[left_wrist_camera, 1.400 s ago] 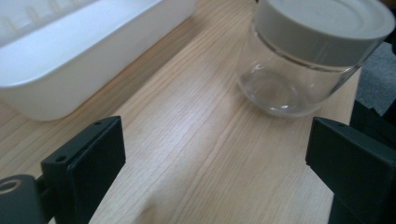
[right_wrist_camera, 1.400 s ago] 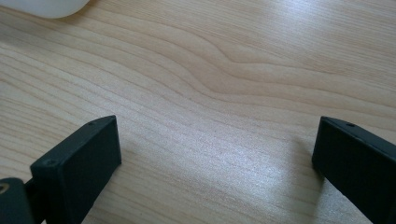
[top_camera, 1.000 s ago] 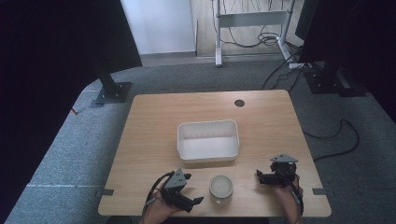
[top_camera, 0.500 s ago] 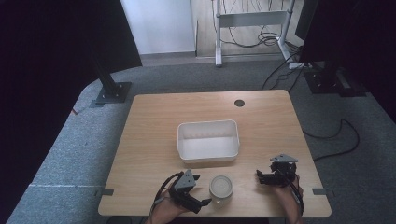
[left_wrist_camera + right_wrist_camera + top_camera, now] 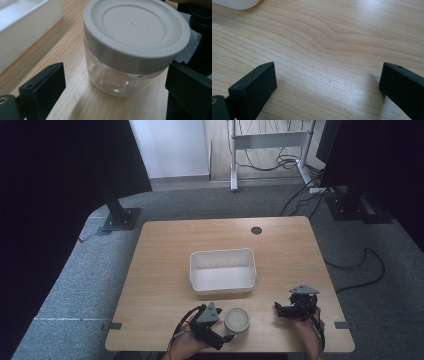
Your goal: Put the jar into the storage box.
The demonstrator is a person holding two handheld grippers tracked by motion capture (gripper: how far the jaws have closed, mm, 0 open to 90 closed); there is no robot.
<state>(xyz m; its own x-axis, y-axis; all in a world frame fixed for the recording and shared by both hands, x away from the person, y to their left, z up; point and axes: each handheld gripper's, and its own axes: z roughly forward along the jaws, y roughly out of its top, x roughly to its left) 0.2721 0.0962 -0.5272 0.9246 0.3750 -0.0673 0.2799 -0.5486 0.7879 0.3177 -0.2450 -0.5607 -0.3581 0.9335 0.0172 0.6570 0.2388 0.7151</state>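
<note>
A small clear plastic jar with a round grey screw lid (image 5: 237, 320) stands upright on the light wooden table (image 5: 165, 250), close to the near edge and just in front of the white rectangular plastic tub (image 5: 222, 271), with a strip of bare wood between the two. The left gripper (image 5: 227, 338), black with a grey three-cornered plate on top, lies low at the jar's left side in the high view, held by a hand (image 5: 184, 346) that comes in from the bottom edge. In the left gripper view the jar (image 5: 135, 42) sits between the two black jaws, which stand wide apart on either side of it; the left jaw is clear of the glassy wall, and the right jaw is near the lid's rim with no clear contact, so this tool is released and grips nothing. A corner of the white tub (image 5: 27, 22) shows at the upper left of that view.

The right gripper (image 5: 278, 309) rests well apart from the jar, to its right, near the table's near right corner. In the right gripper view its jaws (image 5: 327, 87) are spread wide over bare wood grain, released and empty
</note>
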